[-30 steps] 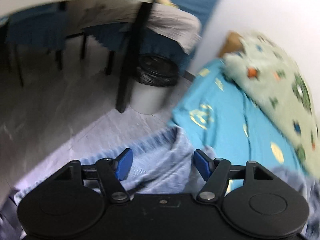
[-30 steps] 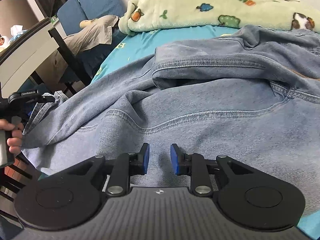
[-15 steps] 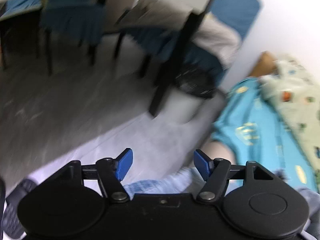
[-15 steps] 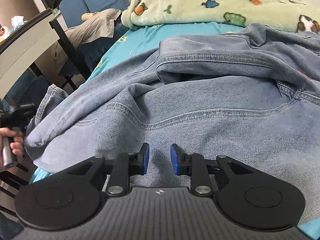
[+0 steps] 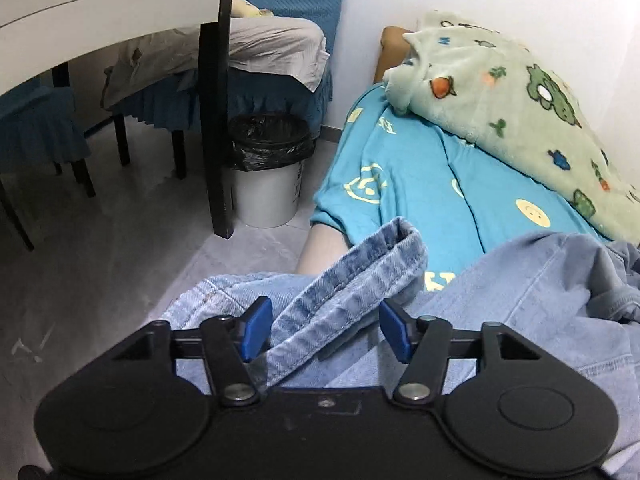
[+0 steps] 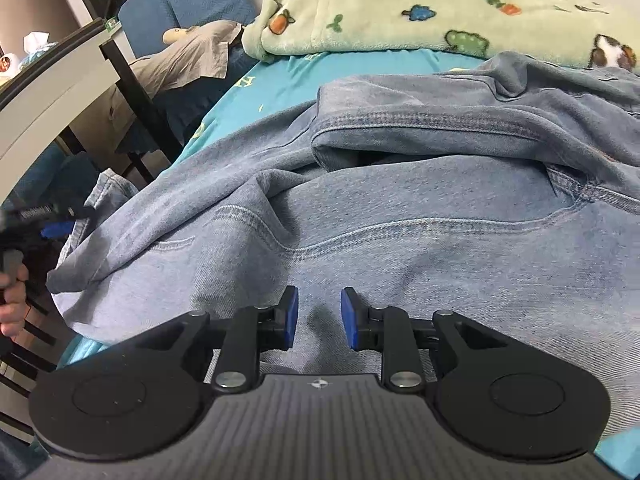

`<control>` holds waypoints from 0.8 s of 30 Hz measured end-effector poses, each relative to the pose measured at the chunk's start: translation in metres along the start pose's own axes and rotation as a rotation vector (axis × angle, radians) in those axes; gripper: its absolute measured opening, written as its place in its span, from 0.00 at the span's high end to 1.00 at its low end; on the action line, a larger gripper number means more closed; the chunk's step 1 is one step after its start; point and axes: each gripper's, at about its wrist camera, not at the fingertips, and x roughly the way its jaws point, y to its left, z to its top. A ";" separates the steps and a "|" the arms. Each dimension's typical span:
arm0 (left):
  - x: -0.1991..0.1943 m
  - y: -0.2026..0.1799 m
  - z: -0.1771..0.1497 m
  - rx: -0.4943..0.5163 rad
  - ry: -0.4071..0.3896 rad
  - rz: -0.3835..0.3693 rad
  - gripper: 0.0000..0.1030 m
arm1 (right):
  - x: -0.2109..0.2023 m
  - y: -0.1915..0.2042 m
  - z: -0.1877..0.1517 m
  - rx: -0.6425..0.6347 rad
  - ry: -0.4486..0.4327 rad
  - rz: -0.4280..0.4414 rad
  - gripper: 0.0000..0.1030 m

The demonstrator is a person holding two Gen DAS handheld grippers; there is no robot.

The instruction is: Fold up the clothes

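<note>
A light-blue denim jacket (image 6: 400,248) lies spread over the bed. Its sleeve cuff (image 5: 360,272) hangs near the bed's left edge and runs up between the fingers of my left gripper (image 5: 325,330). That gripper is open, with the cuff touching the left pad only. The right wrist view shows the left gripper (image 6: 56,220) at the far left beside the sleeve, with a hand (image 6: 12,304) on its handle. My right gripper (image 6: 319,317) sits at the jacket's near edge, its jaws narrowed on a raised pinch of denim.
A turquoise sheet (image 5: 424,184) covers the bed and a green patterned blanket (image 5: 520,92) lies at its back. To the left stand a white bin with a black bag (image 5: 268,176), a black table leg (image 5: 216,128) and blue-skirted chairs (image 5: 36,132) on the grey floor.
My left gripper swung out over the floor, then came back to the bed edge; the sleeve cuff now lies between its open fingers. The right gripper has held its place on the jacket.
</note>
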 end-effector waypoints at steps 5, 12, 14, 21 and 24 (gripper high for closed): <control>-0.021 0.012 -0.004 -0.148 0.052 -0.053 0.44 | 0.000 -0.001 0.000 0.009 -0.002 0.007 0.76; -0.040 0.048 -0.007 -0.587 0.252 -0.127 0.39 | -0.001 -0.002 0.001 0.023 -0.006 0.016 0.75; -0.039 0.055 -0.011 -0.694 0.280 -0.134 0.39 | -0.001 -0.002 0.002 0.025 -0.007 0.017 0.75; -0.016 0.069 -0.024 -0.931 0.261 -0.082 0.43 | -0.002 0.000 0.000 0.013 -0.005 0.013 0.75; -0.012 0.069 -0.021 -0.968 0.224 -0.059 0.68 | -0.002 -0.001 -0.001 0.019 -0.009 0.010 0.75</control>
